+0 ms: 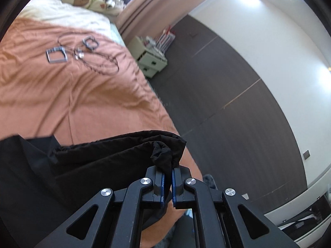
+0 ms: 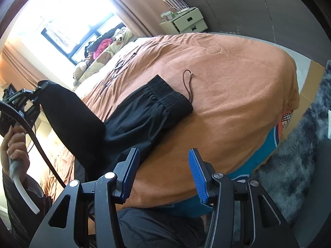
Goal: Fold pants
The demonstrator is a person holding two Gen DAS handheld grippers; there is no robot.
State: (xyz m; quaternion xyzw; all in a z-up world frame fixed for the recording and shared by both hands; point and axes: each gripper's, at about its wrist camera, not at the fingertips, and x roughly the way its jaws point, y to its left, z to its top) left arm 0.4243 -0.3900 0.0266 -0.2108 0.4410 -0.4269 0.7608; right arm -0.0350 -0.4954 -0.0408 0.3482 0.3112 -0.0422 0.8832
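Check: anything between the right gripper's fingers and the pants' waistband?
Only bare orange bedspread between the right gripper and the waistband, in the right wrist view; its open jaws hold nothing.

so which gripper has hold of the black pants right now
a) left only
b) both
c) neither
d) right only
a: the left gripper is pinched shut on a bunched bit of the black pants, lifting that end off the orange bedspread, while the right gripper stands open with only bedspread showing between its blue pads.
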